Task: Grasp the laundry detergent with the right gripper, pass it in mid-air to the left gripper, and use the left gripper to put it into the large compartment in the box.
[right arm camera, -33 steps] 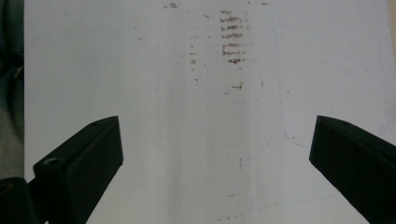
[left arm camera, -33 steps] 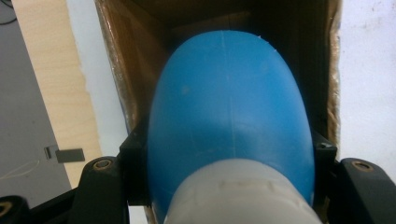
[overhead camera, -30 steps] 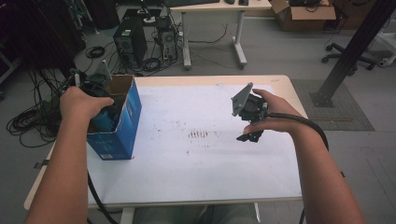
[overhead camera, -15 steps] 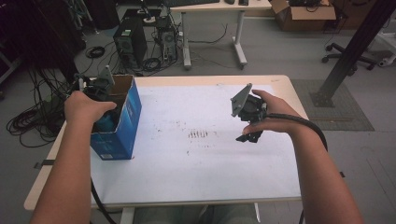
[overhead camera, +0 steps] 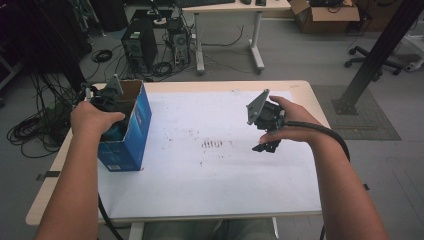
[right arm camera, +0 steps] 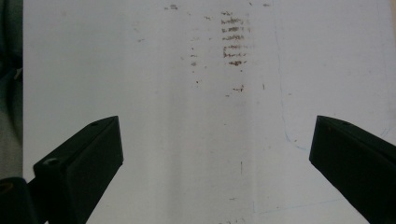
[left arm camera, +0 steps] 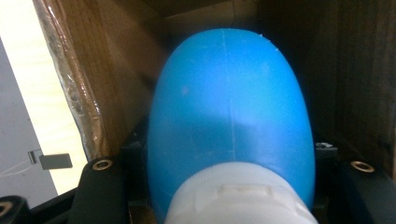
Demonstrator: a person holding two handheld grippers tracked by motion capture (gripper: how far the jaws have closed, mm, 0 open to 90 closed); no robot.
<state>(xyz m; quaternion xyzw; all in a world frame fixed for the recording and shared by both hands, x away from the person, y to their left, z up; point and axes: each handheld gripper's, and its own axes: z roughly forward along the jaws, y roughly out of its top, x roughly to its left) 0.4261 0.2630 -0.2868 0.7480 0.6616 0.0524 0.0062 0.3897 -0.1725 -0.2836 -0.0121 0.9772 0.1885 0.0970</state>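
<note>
The left gripper [overhead camera: 107, 102] is lowered into the open top of the blue cardboard box [overhead camera: 131, 131] standing at the left edge of the table [overhead camera: 310, 95]. In the left gripper view its jaws sit close against both sides of a smooth blue rounded object with a white cap end [left arm camera: 231, 135], gripping it inside the box's brown inner walls [left arm camera: 93, 70]. The right gripper [overhead camera: 266, 145] is held above the white sheet [overhead camera: 210, 185] covering the table, right of centre and well apart from the box. In the right gripper view its jaws stand wide apart, with nothing between them except the sheet and its brown smudge marks [right arm camera: 233, 46].
</note>
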